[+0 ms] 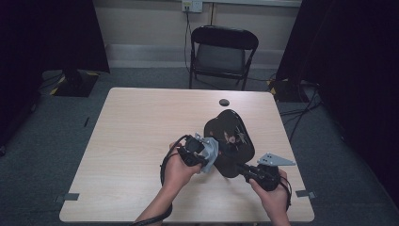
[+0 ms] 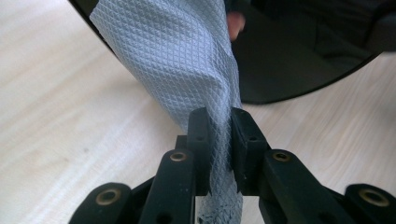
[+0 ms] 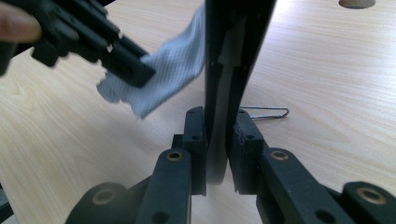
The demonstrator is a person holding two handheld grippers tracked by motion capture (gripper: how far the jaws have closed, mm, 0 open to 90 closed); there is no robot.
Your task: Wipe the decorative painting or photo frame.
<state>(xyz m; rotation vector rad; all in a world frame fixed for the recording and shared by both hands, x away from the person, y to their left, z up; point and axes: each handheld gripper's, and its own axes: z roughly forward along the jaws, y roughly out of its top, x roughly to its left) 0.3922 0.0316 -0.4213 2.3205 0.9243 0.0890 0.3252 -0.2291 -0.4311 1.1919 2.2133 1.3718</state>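
From above, the black mirror (image 1: 230,141) stands tilted over the table (image 1: 136,141), its lower edge clamped by the right gripper (image 1: 244,170). The left gripper (image 2: 218,133) pinches a grey cloth (image 2: 177,60) lying against the glass. The right gripper view shows a wire stand (image 3: 266,112) on the table behind the mirror

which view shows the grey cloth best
The left gripper view: the grey cloth is close up, its diamond weave sharp, pinched between the jaws. The right gripper view shows it farther off beside the black plate; the high view only a small patch.
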